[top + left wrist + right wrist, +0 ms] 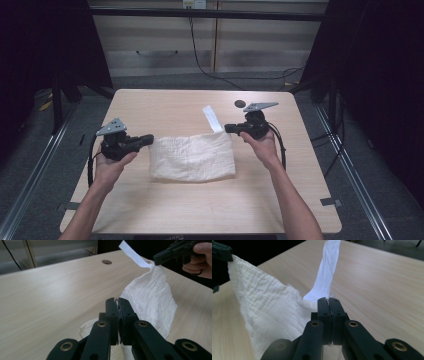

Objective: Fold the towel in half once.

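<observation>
A white crinkled cloth [192, 156] lies folded on the wooden table [165, 105], with its two far corners raised. My left gripper [150, 139] is shut on the cloth's left far corner. A sliver of white shows between its fingertips in the left gripper view [117, 301], and the cloth [150, 297] hangs away toward the other hand. My right gripper [227, 128] is shut on the right far corner. A long white label [212, 118] stands up from that corner. In the right gripper view the jaws [328, 300] pinch the cloth [267, 307] at the base of the label [325, 270].
A small dark round hole [240, 103] sits in the tabletop behind the right gripper. Bare wood surrounds the cloth on all sides. Dark curtains flank the table, and cables run across the floor behind it.
</observation>
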